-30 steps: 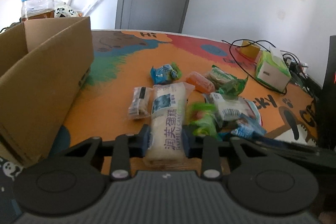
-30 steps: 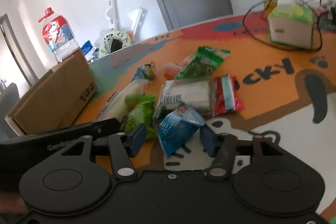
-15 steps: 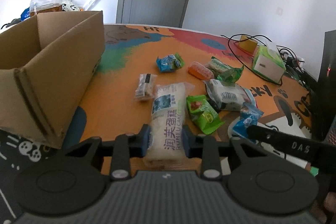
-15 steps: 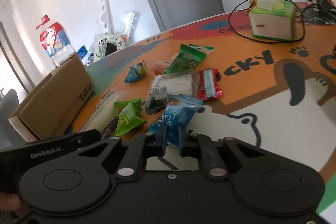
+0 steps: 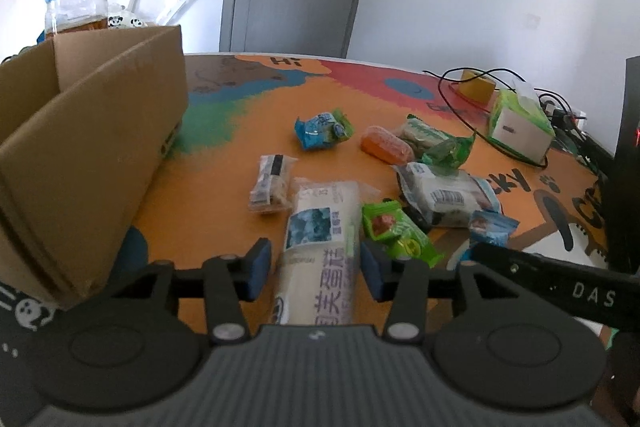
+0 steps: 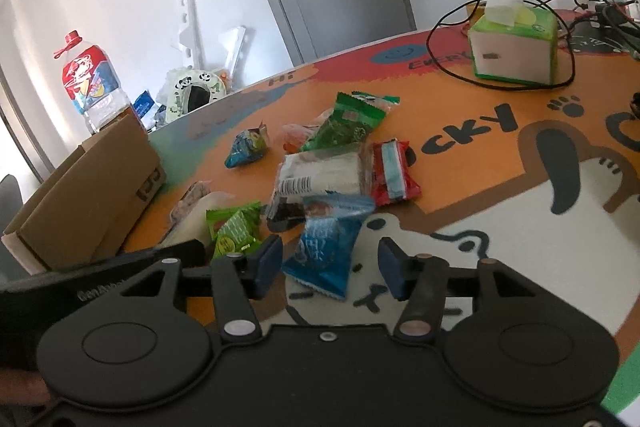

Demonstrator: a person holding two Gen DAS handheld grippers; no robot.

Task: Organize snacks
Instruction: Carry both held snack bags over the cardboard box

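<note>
Your left gripper (image 5: 312, 269), jaws just opened, straddles the long white cake pack (image 5: 320, 239) on the bench (image 5: 224, 187); your right gripper (image 6: 328, 263), also just spread, frames the blue packet (image 6: 326, 247). Both packs lie loose. Next, likely: pinch again and carry them far left to the one cardboard box (image 5: 80, 147). Counted: about ten snacks in all.

even daylight fills both fisheye views, straight lines bow toward dark vignetted corners, soft shadows sit under the snack packets (image 5: 400, 235), and the blue packet (image 6: 326, 247) shows slight motion blur.
</note>
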